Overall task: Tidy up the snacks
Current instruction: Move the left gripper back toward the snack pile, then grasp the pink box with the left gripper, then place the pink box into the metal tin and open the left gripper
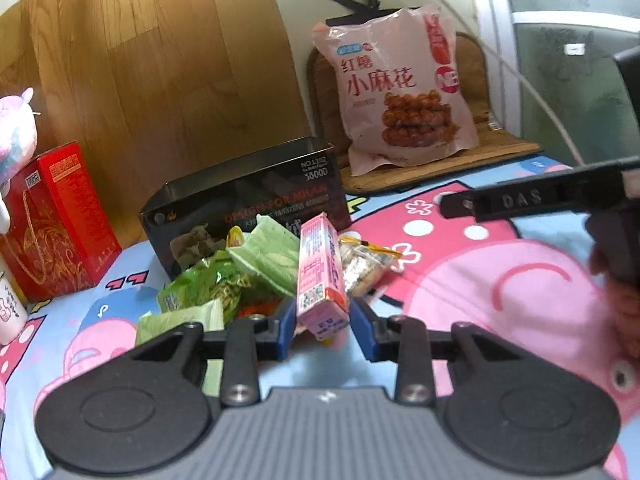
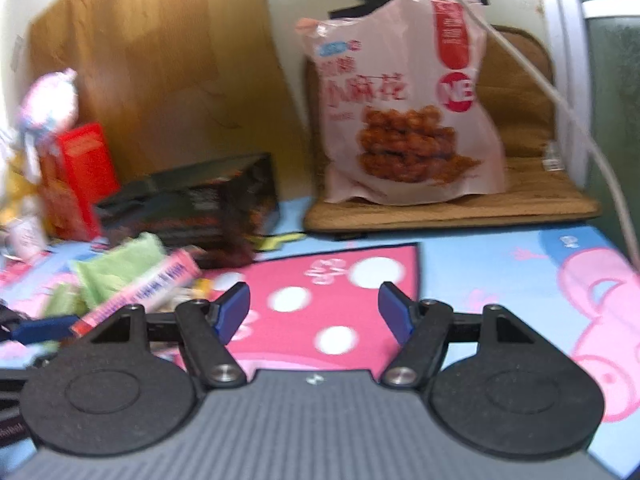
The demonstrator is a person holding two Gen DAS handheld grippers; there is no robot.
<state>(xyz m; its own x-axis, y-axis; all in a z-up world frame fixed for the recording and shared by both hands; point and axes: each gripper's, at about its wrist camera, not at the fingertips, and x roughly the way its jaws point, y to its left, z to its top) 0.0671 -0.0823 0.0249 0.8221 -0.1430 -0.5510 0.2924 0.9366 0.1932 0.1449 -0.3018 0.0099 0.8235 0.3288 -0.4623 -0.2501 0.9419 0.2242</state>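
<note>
Gripping is the step in hand: the left gripper (image 1: pixel 323 330) has its blue fingers (image 1: pixel 286 330) set on either side of the near end of a pink carton (image 1: pixel 320 276), pinching it or very nearly so; the contact itself is hard to make out. This slim pink-and-white box, printed with small text and a square code, lies at the front of a heap of snacks (image 1: pixel 224 280) in crinkly green wrappers, on a cartoon-printed sheet (image 1: pixel 500 280) in pink and blue. Just behind the heap stands an open black box (image 1: pixel 244 208), seemingly the place to put things. The next move likely calls for lifting the carton clear of the wrappers and carrying it over that box's rim. The right gripper (image 2: pixel 314 312) hovers over the sheet, fingers spread, holding nothing. A large pink bag (image 1: pixel 400 92) of fried twists leans upright on a brown cushion (image 1: pixel 472 148) farther back.
</note>
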